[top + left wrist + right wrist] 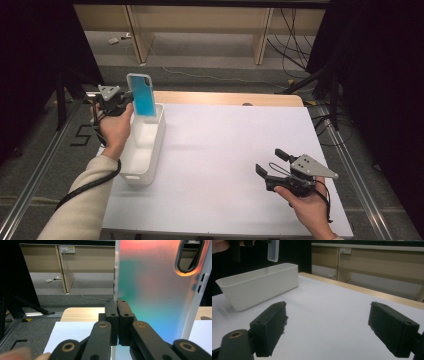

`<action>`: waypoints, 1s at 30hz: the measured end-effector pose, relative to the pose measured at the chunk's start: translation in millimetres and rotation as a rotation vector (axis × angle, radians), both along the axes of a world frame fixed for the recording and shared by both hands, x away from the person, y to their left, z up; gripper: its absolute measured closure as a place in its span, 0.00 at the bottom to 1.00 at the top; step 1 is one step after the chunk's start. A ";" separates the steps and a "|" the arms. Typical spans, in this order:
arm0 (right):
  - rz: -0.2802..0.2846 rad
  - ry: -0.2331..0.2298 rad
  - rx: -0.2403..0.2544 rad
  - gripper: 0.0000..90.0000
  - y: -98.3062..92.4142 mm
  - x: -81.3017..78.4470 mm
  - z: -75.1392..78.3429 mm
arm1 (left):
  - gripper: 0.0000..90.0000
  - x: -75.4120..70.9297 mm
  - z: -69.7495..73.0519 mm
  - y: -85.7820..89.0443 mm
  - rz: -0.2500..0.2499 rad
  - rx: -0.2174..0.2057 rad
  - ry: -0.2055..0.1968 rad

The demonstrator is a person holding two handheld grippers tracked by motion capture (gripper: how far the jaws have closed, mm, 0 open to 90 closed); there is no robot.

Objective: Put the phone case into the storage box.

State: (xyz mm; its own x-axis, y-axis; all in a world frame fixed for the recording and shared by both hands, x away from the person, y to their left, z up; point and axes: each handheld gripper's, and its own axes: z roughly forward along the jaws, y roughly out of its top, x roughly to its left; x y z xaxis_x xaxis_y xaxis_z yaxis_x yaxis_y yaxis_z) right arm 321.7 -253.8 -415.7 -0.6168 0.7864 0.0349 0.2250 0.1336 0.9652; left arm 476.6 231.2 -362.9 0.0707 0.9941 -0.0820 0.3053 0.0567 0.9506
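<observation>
Closest to the lens, my left gripper (117,315) has its two black jaws pressed together on the edge of a phone case (155,290), which rises upright through the right half of the left gripper view, teal low down and pinkish toward the top. From above, that case (141,95) hangs at the upper left of the frame, over the far end of a white bin (150,160) and apart from it as far as I can tell. My right gripper (272,167) sits at the lower right over the white table (225,150), jaws spread wide with nothing between them. Its own view has the bin (257,287) at the upper left.
</observation>
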 end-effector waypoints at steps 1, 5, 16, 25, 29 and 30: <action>0.000 0.001 0.001 0.18 0.2 0.0 -0.1 | 0.98 0.2 -0.3 0.0 0.000 0.001 0.001; 0.000 0.000 0.001 0.18 0.2 0.0 0.1 | 0.98 2.2 -2.3 -0.4 0.002 0.002 0.006; 0.004 0.006 0.003 0.18 0.0 -0.2 0.2 | 0.98 9.0 -6.3 -4.2 0.001 0.004 0.019; 0.006 0.006 0.005 0.18 -0.4 -0.1 0.3 | 0.98 14.7 -8.7 -5.3 0.007 0.011 0.029; 0.009 0.003 0.014 0.18 0.4 0.3 -0.5 | 0.98 15.7 -7.7 -4.6 0.010 0.015 0.031; 0.013 -0.001 0.027 0.18 1.3 0.7 -1.1 | 0.98 15.9 -7.6 -4.5 0.010 0.015 0.031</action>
